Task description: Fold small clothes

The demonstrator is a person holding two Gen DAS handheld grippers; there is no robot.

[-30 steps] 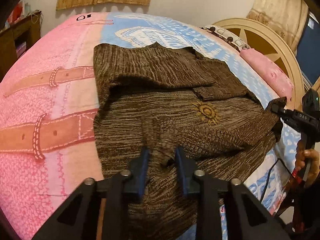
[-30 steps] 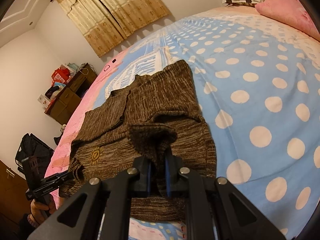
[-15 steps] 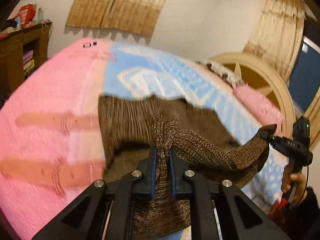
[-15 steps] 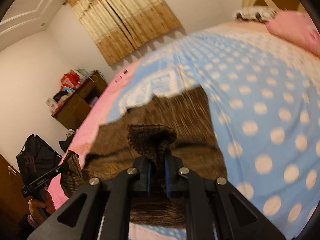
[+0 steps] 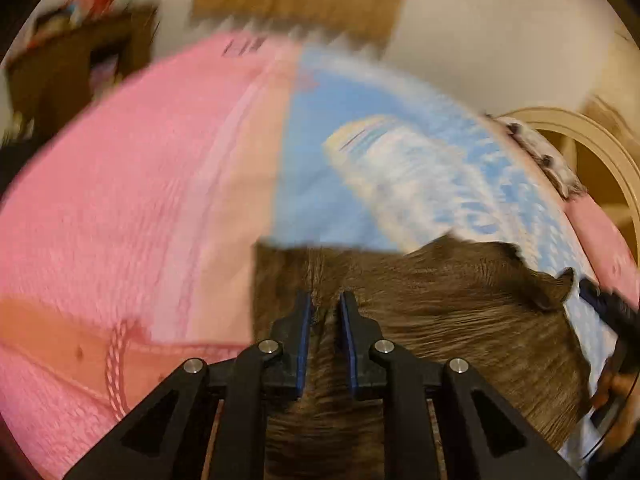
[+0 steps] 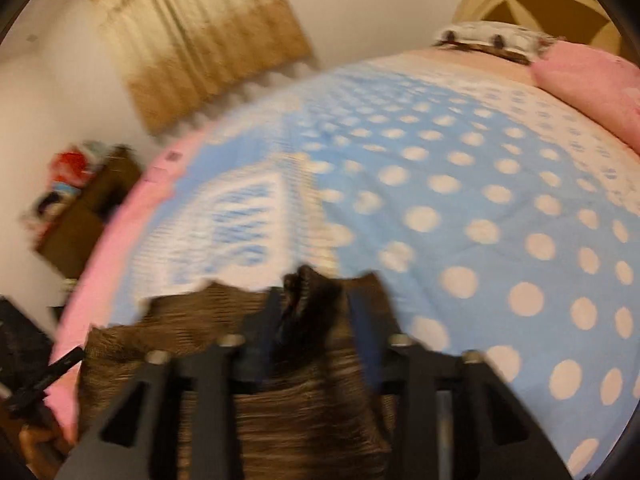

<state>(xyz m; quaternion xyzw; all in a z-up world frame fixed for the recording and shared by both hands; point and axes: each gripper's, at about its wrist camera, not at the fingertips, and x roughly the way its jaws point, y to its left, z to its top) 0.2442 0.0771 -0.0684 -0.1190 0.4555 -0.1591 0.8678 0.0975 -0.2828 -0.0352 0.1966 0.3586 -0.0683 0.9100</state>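
Note:
A small brown knitted sweater (image 5: pixel 460 320) lies folded over on the pink and blue bed cover (image 5: pixel 120 200). My left gripper (image 5: pixel 325 300) is over its left edge, jaws parted, with a ridge of knit between the pads. My right gripper (image 6: pixel 310 300) is over the sweater's (image 6: pixel 304 412) right edge, jaws apart, a dark bunch of knit standing between them. The right gripper also shows in the left wrist view (image 5: pixel 604 308) next to the sweater's far corner. Both views are blurred by motion.
The bed cover is blue with white dots (image 6: pixel 500 220) on the right. A pink pillow (image 6: pixel 592 84) and round headboard (image 5: pixel 592 152) lie at the bed's head. A wooden cabinet (image 6: pixel 84 216) and curtains (image 6: pixel 200 40) stand by the wall.
Both grippers carried the sweater's near hem up and forward over the rest, folding it. Both jaws have since opened from their tight pinch.

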